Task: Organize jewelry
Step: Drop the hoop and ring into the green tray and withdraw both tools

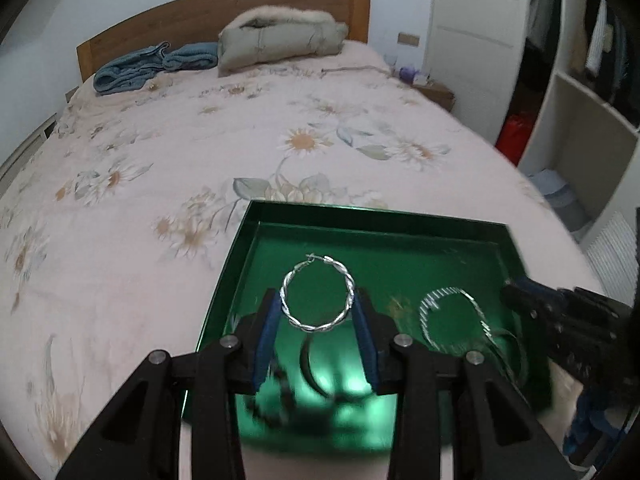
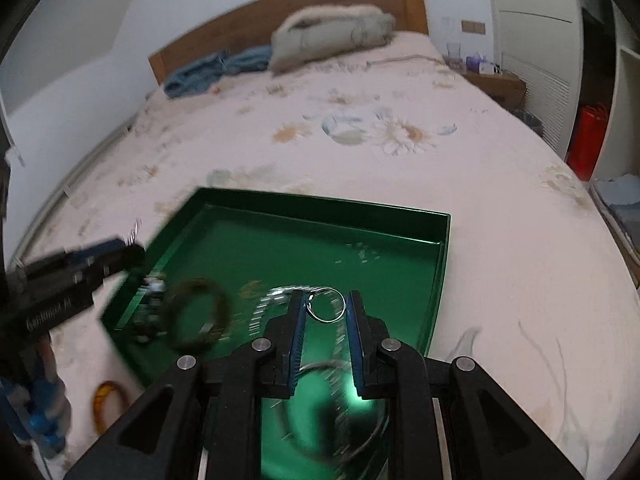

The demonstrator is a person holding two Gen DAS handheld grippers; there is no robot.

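Note:
A green tray (image 1: 360,220) lies on the bed and also shows in the right wrist view (image 2: 320,202). My left gripper (image 1: 318,300) is shut on a twisted silver hoop earring (image 1: 318,298) and holds it over the tray's near left part. My right gripper (image 2: 326,304) is shut on a small thin silver hoop (image 2: 327,305) above the tray's near right part. A ribbed silver hoop (image 1: 452,320) and a dark bangle (image 2: 198,314) lie in the tray. The right gripper's tip (image 1: 532,300) shows at the tray's right edge. The left gripper (image 2: 100,258) shows at the tray's left edge.
The floral pink bedspread (image 1: 180,152) surrounds the tray. An amber bangle (image 2: 106,404) lies on the bed left of the tray's near corner. A grey coat (image 1: 280,38) and blue cloth (image 1: 140,68) lie by the headboard. White shelves (image 1: 580,128) stand on the right.

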